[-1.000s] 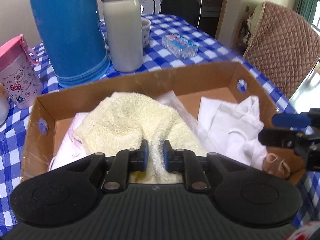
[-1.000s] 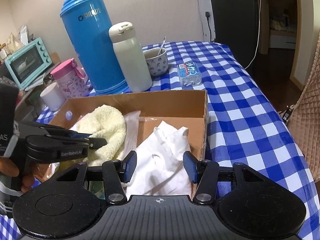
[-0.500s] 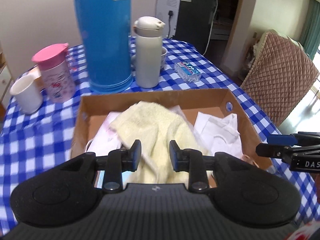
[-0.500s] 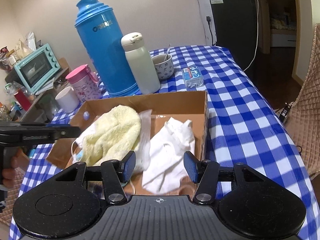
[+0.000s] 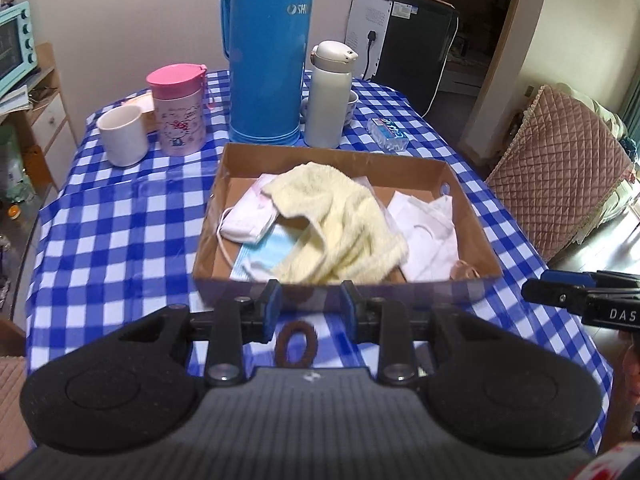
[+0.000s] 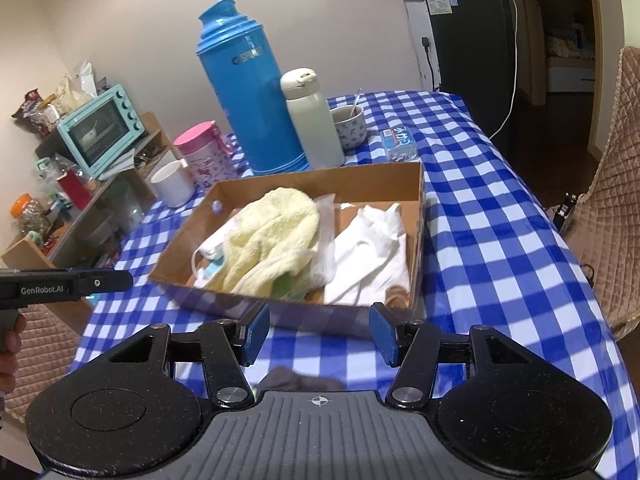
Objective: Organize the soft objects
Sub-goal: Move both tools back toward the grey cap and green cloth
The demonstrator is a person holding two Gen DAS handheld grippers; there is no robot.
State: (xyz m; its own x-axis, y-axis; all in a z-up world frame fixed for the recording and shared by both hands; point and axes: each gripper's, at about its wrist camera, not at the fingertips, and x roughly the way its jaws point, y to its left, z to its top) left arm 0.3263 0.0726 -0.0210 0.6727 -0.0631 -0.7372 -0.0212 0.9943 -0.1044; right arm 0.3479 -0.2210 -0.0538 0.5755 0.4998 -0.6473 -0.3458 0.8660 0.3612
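**Holding both grippers above a filled cardboard tray**

Covering the whole surface is a blue and white checked cloth. A tall blue thermos stands toward the far edge, with a cream flask just to its right and a pink lidded cup and a white mug to its left.

A shallow cardboard tray sits in the middle of the surface, in front of the thermos. Inside it a pale yellow towel lies heaped across the centre, folded white cloth fills the right side, and face masks, white and light blue, lie at the left, partly under the towel. A small tan item sits in the tray's near right corner; what it is cannot be told.

The left gripper hangs over the near edge of the surface, its jaws having just been opening, parted with nothing between them. The right gripper is likewise parted and empty.

A brown hair tie lies on the cloth in front of the tray, near the surface's near edge, and a dark grey cloth piece lies there too.
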